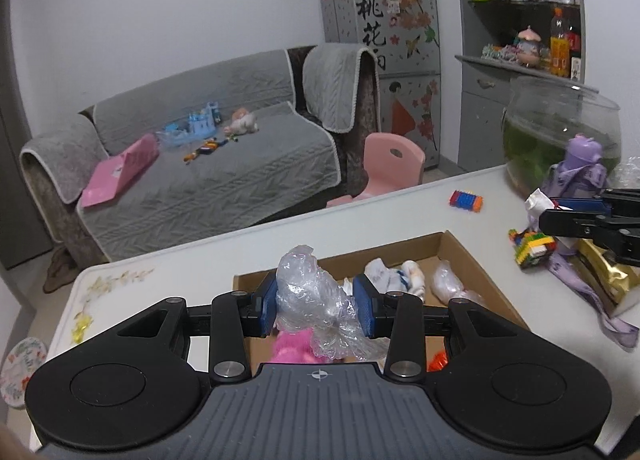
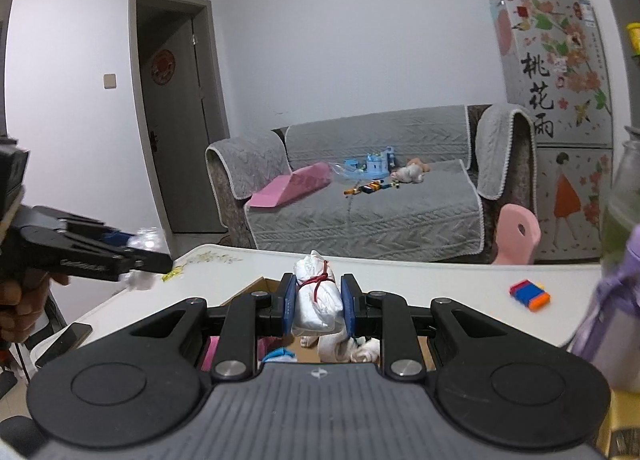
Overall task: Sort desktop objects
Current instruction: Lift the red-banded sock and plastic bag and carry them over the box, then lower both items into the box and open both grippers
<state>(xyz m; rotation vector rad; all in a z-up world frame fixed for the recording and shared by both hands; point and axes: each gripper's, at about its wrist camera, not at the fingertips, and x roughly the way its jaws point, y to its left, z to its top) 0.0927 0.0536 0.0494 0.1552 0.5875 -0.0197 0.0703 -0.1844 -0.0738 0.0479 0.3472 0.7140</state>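
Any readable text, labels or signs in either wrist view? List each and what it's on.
"桃花雨": large black brush characters down the fridge door, fully legible in the right wrist view.
"桃花": same fridge in the left wrist view; the third character is too blurred to read.
Embossed lettering on the left gripper arm: too blurred to read.
Orange drink bottle label on the shelf: too small to read.
Round red door ornament: unreadable.

Home living room — sofa [image 2: 372,196], decorated fridge [image 1: 380,16], toys.
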